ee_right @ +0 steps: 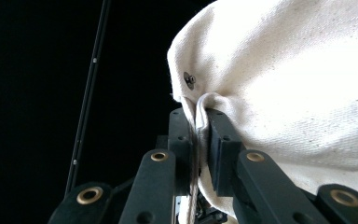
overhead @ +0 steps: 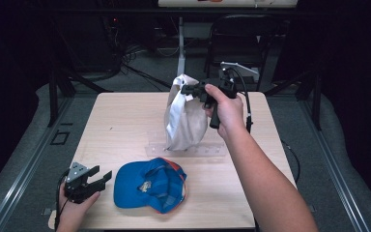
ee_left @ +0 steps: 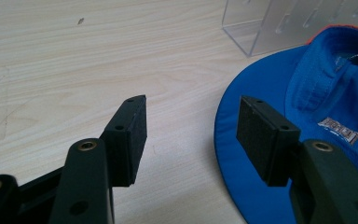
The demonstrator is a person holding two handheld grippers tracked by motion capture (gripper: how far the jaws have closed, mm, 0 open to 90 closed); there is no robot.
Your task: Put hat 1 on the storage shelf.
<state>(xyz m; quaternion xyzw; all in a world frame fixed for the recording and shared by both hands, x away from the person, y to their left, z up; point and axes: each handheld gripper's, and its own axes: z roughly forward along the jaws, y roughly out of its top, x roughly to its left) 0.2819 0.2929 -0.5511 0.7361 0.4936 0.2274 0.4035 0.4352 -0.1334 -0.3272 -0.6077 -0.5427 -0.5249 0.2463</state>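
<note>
While the right gripper [overhead: 189, 89], clenched on the white cap's [overhead: 186, 118] top edge, holds it over the clear stand [overhead: 207, 151], the released left gripper [overhead: 100, 177] waits just beside the blue cap [overhead: 149, 186] on the table [overhead: 121, 121].

- The blue cap [ee_left: 307, 107] carries one small woven label [ee_left: 341, 130] inside its crown, silver-grey letters on a dark ground, at about 4 o'clock in the left gripper view.
- The label lies upside down to that camera and its letters are too blurred to make out.
- In the high view the same label [overhead: 146, 184] shows as a pale yellowish patch, unreadable.
- The white cap [ee_right: 307, 84] bears no lettering.
</note>
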